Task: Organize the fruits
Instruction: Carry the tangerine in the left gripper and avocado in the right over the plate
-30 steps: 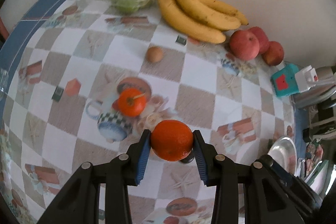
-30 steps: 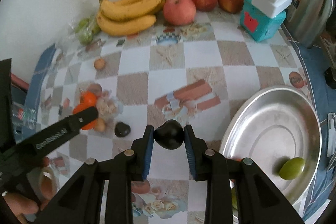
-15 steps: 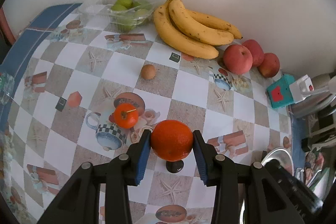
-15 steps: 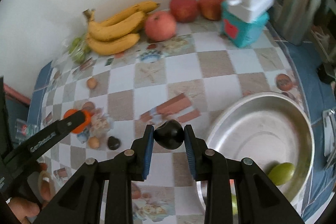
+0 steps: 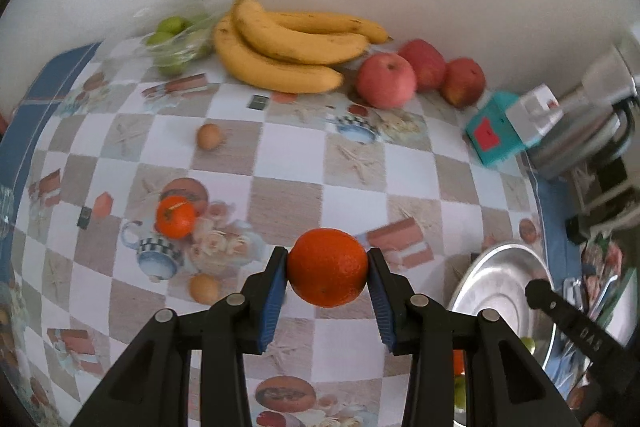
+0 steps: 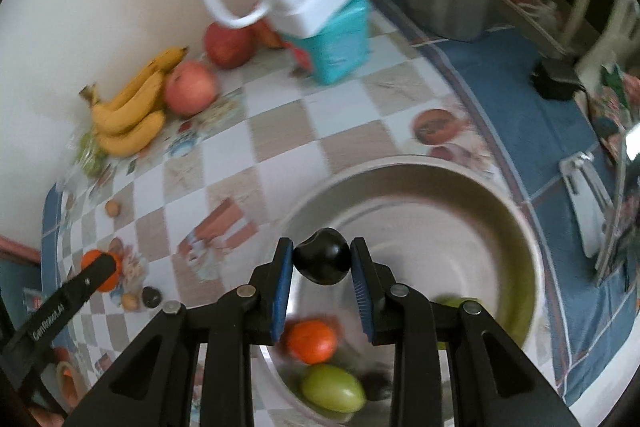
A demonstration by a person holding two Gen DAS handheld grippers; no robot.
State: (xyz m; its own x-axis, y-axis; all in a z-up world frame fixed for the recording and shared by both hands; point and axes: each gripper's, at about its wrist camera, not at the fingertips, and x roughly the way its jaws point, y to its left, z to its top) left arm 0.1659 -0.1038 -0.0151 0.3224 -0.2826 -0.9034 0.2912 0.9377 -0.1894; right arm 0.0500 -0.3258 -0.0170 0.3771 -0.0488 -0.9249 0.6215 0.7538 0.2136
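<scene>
Right wrist view shows our right gripper [image 6: 322, 261] clamped on a small glossy dark plum [image 6: 322, 261], hanging above the wide steel bowl [image 6: 516, 227]; we judge this the delivery step, so next we need only lower and part the jaws. Our left gripper [image 5: 327, 269] pinches a round orange [image 5: 327, 267] above the checked tablecloth [image 5: 288, 151], beside the bowl's rim. Motion blur smears the bowl's contents, and our gripper bodies hide part of them.

light: soft, even daylight | blur: motion smear, right view | edges: fisheye-dark
</scene>
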